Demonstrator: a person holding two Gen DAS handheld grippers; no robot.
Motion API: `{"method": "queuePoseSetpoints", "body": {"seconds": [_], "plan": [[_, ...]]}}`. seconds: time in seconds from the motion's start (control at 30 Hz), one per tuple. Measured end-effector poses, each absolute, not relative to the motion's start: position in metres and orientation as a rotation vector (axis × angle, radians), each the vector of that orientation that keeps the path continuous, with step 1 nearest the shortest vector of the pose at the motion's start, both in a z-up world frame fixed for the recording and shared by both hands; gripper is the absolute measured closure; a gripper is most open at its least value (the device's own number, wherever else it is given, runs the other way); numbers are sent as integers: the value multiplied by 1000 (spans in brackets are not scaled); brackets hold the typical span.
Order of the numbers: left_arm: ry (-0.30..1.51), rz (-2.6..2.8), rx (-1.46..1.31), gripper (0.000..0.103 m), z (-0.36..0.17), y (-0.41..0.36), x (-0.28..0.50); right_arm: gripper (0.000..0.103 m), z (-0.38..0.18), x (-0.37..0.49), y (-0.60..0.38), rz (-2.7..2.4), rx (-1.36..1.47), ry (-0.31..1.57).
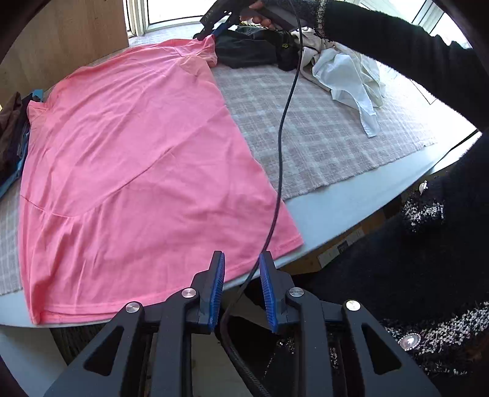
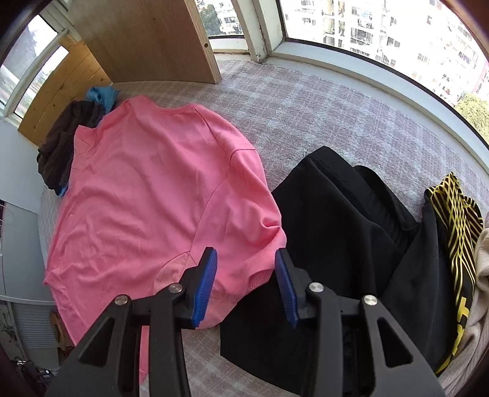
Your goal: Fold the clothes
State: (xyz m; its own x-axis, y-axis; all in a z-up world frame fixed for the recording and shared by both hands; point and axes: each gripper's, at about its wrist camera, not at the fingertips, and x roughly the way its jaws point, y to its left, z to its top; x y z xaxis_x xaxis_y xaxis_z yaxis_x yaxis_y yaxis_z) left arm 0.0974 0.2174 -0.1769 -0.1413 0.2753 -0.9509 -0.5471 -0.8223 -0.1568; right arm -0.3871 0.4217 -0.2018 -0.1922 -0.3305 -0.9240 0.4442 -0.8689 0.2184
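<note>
A: Left wrist view, item one: left gripper [image 1: 241,262], jaws standing apart, holding nothing, hanging over the table edge [image 1: 330,210] at the hem. A black cable [image 1: 282,134] is running between the fingers and up across the cloth.

B: Item two?

A: Pink shirt [image 1: 131,171], lying spread flat on the checked mat [image 1: 305,131], hem nearest, collar end farthest. Beyond it, the right gripper [image 1: 211,29] is sitting at the far sleeve, apparently touching it; I cannot tell from here whether it is gripping.

B: And the right wrist view?

A: Right gripper [image 2: 246,259], jaws wide apart, gripping nothing, hovering over the sleeve of the pink shirt [image 2: 146,189]. Just beside that sleeve, a black garment [image 2: 333,232] is lying crumpled, with a black-and-yellow piece [image 2: 455,226] next to it.

B: Farther back?

A: White clothes [image 1: 351,76] are lying heaped on the mat. A brown garment [image 2: 58,149] and a blue one [image 2: 102,94] are lying bunched at the shirt's far side; a wooden panel [image 2: 159,39] is standing by the window [image 2: 382,30].
</note>
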Motion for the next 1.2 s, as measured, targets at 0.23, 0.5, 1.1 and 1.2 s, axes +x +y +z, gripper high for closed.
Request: {"method": "queuePoseSetpoints", "body": {"seconds": [0.23, 0.5, 1.1, 1.2], "plan": [[211, 2065, -1641, 78, -219, 265, 110, 64, -204, -380, 416, -2103, 1551, 293], [259, 2052, -1631, 74, -246, 306, 106, 64, -227, -374, 389, -2026, 1533, 274], [-43, 2176, -1663, 102, -239, 238, 78, 64, -228, -386, 402, -1997, 1562, 378], [-88, 2248, -1675, 102, -232, 213, 74, 64, -221, -377, 425, -1936, 1603, 132]]}}
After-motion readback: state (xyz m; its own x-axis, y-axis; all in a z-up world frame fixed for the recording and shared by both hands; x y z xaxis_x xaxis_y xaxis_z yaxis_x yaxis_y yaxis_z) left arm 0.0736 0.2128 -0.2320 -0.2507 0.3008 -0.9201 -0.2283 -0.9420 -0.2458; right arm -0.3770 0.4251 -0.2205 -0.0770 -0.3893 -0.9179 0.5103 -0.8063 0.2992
